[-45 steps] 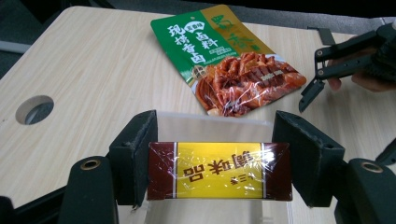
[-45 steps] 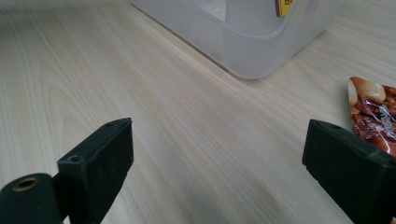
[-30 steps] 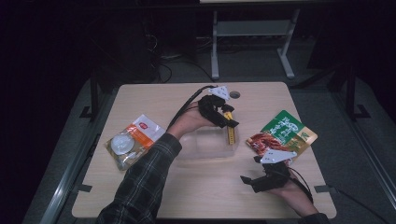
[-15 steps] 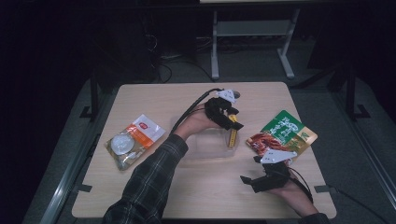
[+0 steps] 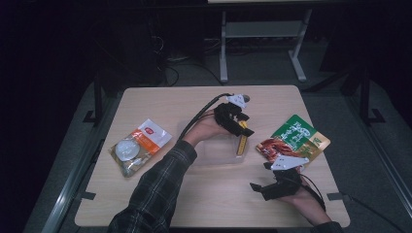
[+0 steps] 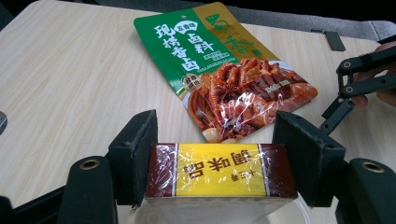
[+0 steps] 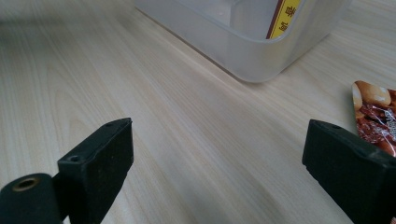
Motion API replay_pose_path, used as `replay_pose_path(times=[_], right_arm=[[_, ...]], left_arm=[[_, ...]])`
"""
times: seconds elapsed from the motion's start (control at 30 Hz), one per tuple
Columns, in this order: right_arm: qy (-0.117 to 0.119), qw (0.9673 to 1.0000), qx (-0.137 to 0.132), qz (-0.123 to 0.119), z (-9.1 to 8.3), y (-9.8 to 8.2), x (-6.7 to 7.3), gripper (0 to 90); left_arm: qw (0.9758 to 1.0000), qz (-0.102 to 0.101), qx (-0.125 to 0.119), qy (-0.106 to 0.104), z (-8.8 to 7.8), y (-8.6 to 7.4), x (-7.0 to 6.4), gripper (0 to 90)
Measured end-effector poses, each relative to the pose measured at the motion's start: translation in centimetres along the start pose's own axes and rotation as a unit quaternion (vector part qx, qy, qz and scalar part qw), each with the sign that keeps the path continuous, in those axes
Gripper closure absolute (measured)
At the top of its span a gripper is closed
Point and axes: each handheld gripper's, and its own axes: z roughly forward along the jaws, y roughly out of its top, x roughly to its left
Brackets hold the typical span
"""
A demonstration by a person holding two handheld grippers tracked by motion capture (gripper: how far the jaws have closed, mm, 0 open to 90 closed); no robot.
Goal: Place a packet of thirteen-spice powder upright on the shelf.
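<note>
My left gripper (image 5: 240,130) is shut on a yellow-and-brown wrapped box (image 5: 241,144), gripping its two short ends (image 6: 219,170). The box hangs on end over the right end of a clear plastic container (image 5: 218,156), and its lower part shows through the container wall (image 7: 282,16). My right gripper (image 5: 259,188) stands open near the table's front right, low over the wood, with nothing between its jaws (image 7: 217,158). It points toward the container (image 7: 252,51).
A green and red food pouch (image 5: 296,138) lies flat to the right of the container, close to my right gripper (image 6: 355,79). An orange snack packet (image 5: 138,145) lies at the table's left. Bare wood lies in front of the container.
The left gripper has sunk very slightly with the box still in it. The right gripper has not moved.
</note>
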Motion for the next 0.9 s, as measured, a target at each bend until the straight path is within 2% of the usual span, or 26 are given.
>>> replay_pose_path(times=[0.1, 0.2, 0.6, 0.7, 0.73, 0.8, 0.9], right_arm=[[0.000, 1.0000, 0.001, -0.002, 0.0, 0.0, 0.0, 8.4], [0.001, 1.0000, -0.001, -0.004, 0.0, 0.0, 0.0, 8.4], [0.000, 1.0000, 0.003, -0.002, 0.0, 0.0, 0.0, 8.4], [0.000, 1.0000, 0.005, -0.001, 0.0, 0.0, 0.1, 8.4], [0.000, 1.0000, 0.005, -0.001, 0.0, -0.1, 0.1, 8.4], [0.000, 1.0000, 0.004, -0.001, 0.0, -0.1, 0.0, 8.3], [-0.001, 1.0000, 0.006, 0.001, 0.0, -0.1, 0.0, 8.4]], left_arm=[[0.9999, -0.010, -0.007, -0.007, -0.2, 0.0, -0.1, 20.7], [0.9999, -0.012, -0.008, 0.001, -0.6, 0.1, -0.3, 16.3], [0.9994, -0.026, -0.007, 0.023, -4.0, -0.3, -1.5, 15.2], [0.9991, -0.031, 0.005, 0.030, -5.5, -1.0, -1.9, 15.2], [0.9991, -0.031, 0.005, 0.030, -5.5, -1.0, -1.9, 15.2], [0.9985, -0.043, 0.003, 0.034, -6.5, -1.7, -2.1, 15.2], [0.9982, -0.042, 0.009, 0.041, -7.6, -2.3, -2.4, 15.2]])
